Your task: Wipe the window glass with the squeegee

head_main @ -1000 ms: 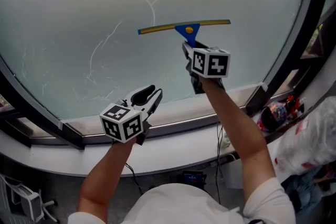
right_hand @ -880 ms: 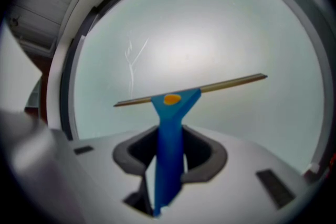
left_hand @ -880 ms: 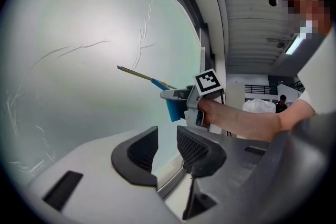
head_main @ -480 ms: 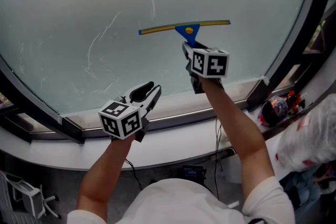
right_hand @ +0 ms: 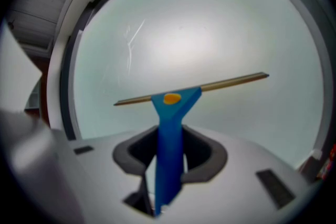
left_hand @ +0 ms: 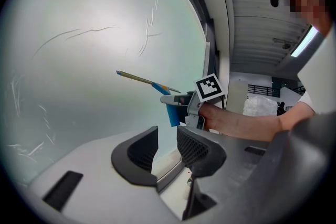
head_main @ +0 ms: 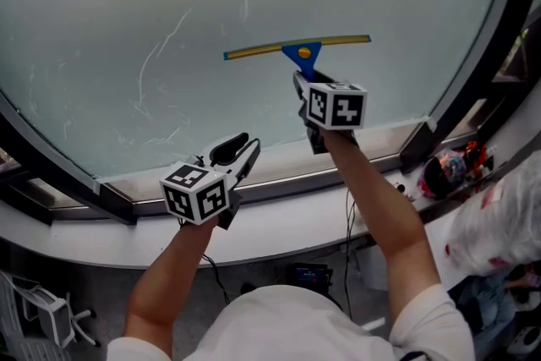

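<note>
Blue-handled squeegee (head_main: 297,46): clamped in my right tongs (right_hand: 170,157), blade against the window glass (head_main: 101,4), low and right of centre. Left tongs (left_hand: 167,147): parted, empty, near the sill (head_main: 279,182). Streaks (head_main: 156,72) at left; I judge that side is yet to be wiped.
</note>
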Demonstrator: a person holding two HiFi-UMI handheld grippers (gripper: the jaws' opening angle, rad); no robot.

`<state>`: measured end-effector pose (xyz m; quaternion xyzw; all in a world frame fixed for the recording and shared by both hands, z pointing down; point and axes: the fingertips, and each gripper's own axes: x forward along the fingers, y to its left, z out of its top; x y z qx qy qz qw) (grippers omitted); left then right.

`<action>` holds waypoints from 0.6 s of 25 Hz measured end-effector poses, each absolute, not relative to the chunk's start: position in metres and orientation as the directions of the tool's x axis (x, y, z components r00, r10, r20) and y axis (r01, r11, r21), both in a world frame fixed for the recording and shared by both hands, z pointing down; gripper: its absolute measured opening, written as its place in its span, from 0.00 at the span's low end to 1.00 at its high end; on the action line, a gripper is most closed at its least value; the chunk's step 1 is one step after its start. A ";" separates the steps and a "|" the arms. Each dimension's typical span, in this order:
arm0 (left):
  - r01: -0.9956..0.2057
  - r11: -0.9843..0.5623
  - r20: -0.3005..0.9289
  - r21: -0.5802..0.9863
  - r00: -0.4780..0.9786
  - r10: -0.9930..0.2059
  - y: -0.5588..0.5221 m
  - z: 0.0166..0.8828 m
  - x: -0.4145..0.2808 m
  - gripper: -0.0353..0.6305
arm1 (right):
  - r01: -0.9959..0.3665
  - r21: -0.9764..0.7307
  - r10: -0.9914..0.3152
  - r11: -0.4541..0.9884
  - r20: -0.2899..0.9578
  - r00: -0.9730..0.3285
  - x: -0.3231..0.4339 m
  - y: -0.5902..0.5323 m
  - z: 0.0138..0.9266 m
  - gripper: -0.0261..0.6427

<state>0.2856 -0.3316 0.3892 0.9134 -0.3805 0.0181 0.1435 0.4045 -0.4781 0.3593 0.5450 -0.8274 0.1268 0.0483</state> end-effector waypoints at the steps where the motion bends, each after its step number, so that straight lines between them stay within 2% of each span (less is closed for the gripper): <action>1: -0.700 -0.668 0.146 0.252 0.710 -0.689 -0.332 0.392 0.286 0.25 | -0.914 -0.157 -0.889 0.374 0.221 -0.402 0.404 -0.478 0.363 0.25; 15: -0.707 -0.644 0.194 0.291 0.703 -0.684 -0.333 0.423 0.287 0.25 | -0.917 -0.095 -0.880 0.388 0.256 -0.399 0.402 -0.477 0.418 0.25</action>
